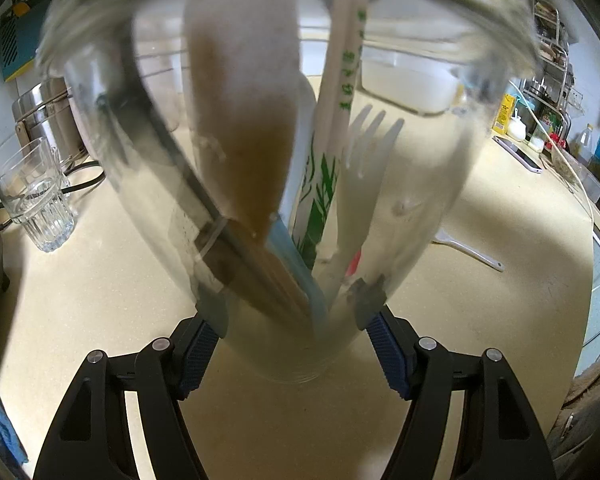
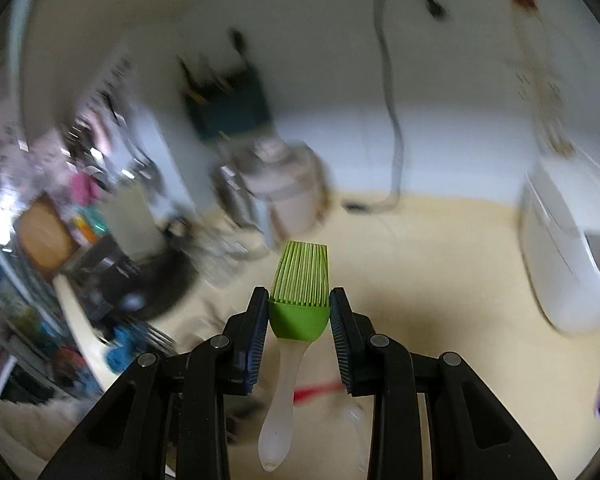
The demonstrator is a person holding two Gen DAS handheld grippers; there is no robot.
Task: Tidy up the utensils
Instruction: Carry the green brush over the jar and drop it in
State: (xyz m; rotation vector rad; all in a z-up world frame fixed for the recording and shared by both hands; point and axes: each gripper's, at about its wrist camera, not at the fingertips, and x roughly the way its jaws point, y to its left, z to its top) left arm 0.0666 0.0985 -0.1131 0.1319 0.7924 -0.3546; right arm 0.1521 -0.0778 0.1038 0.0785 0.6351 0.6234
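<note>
In the left wrist view my left gripper [image 1: 294, 330] is shut on the base of a clear glass jar [image 1: 428, 200], held tilted above the cream counter [image 1: 100, 304]. Inside the jar stand a white plastic fork [image 1: 362, 184], paper-wrapped chopsticks [image 1: 342, 88], a wooden utensil [image 1: 244, 128] and a blue-handled one [image 1: 296, 264]. In the right wrist view my right gripper [image 2: 299, 304] is shut on the green head of a silicone pastry brush [image 2: 299, 276]. Its translucent handle [image 2: 278, 412] hangs down between the fingers.
A ribbed drinking glass [image 1: 36, 196] and a steel canister [image 1: 46, 116] stand at the left. A white utensil [image 1: 470, 254] lies on the counter at the right, with a phone [image 1: 518, 154] and bottles behind it. The right wrist view is blurred, with a white appliance [image 2: 560, 256] at the right.
</note>
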